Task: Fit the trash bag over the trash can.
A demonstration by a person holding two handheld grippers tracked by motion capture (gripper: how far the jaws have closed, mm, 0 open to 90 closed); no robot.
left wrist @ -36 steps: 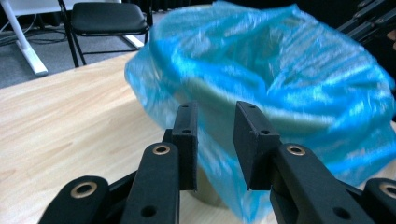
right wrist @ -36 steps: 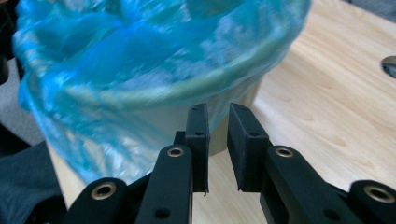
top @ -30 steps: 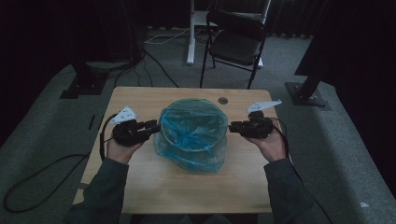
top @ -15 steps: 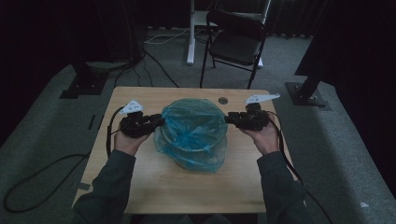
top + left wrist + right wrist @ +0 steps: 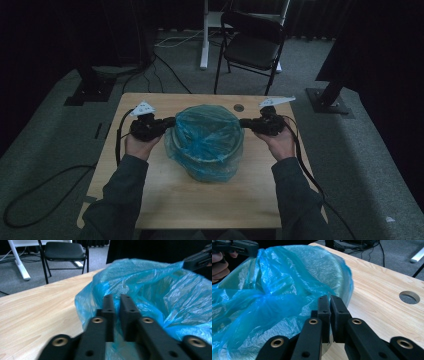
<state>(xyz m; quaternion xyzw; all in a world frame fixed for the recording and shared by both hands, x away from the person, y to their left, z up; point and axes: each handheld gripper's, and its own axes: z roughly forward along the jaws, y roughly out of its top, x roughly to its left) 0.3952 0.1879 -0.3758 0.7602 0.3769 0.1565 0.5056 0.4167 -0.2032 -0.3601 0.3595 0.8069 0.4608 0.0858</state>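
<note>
Blue bag (image 5: 205,142), lining a round bin mid-table (image 5: 150,200), sits between both tongs. Left gripper (image 5: 167,123) and right gripper (image 5: 243,122) have just closed, pinching opposite rim edges.

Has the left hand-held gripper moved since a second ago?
Yes. The left hand-held gripper has crept toward the table's far edge, its jaws just closing on the blue bag's rim.

The high view is dim with black surroundings, while both gripper views are brighter, their near foreground blurred.
</note>
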